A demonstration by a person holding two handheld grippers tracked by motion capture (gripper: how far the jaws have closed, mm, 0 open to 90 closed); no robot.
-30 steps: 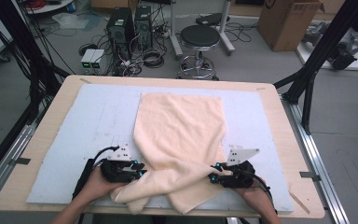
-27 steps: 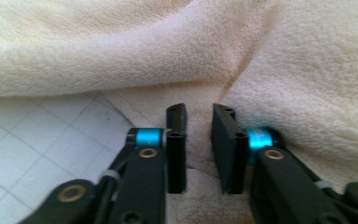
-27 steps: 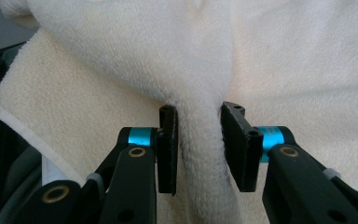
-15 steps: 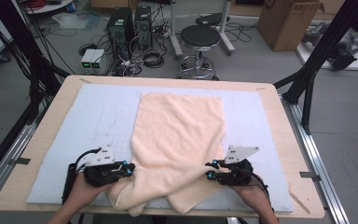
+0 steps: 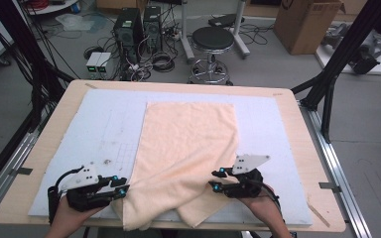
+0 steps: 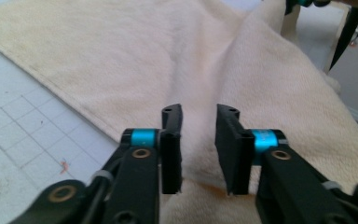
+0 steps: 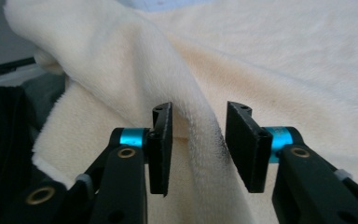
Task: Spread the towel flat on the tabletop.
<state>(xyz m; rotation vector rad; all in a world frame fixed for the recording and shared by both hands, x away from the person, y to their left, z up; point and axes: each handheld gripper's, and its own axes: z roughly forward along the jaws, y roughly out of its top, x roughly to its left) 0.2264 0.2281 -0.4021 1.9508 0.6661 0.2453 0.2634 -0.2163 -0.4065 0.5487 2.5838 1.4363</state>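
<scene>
A cream towel (image 5: 188, 144) lies lengthwise on the white mat (image 5: 104, 124), with its near end bunched into crossed folds at the table's front. My left gripper (image 5: 123, 185) sits at the towel's near left edge. In the left gripper view its jaws (image 6: 199, 112) have just been opening and stand apart over the towel (image 6: 121, 60), with nothing pinched. My right gripper (image 5: 214, 179) is at the near right edge. Its jaws (image 7: 199, 112) have also been opening, and a raised ridge of towel (image 7: 200, 140) runs loosely between them without being pressed.
The mat covers most of the wooden table (image 5: 69, 104) and shows a gridded patch (image 6: 18, 126) left of the towel. Beyond the far edge, a stool (image 5: 213, 42), computer towers (image 5: 139, 29) and a cardboard box (image 5: 302, 22) stand on the floor. Black frame posts (image 5: 327, 84) flank the table.
The left gripper has moved left, off the towel's middle to its near left edge. Both grippers have let go, and the near end now lies slack in crossed folds.
</scene>
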